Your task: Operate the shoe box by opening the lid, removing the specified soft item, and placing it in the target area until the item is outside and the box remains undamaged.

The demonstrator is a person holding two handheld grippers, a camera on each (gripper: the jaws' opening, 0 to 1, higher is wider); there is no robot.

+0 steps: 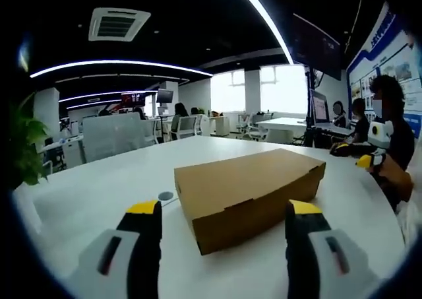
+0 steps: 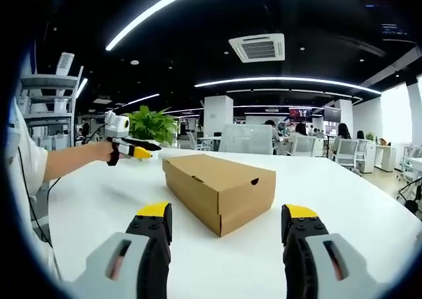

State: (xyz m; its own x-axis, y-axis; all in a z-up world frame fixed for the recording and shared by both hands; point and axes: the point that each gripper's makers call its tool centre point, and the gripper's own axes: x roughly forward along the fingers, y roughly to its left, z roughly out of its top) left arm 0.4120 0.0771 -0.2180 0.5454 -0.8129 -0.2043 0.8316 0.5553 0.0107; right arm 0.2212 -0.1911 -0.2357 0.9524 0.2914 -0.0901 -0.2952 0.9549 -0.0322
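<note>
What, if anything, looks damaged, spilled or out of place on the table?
Nothing stands out. The brown cardboard shoe box lies flat and closed on the white table, with no visible dents or tears. Both yellow-tipped grippers, left and right, are open and apart from it.

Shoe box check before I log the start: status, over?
Both tools open, left, right, short of the shoe box. Lid shut, box on white table. Nothing in the way.

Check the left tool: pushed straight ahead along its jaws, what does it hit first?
Most likely the closed shoe box, at its near corner, which sits between the open left tool jaws. Depth is hard to judge.
</note>
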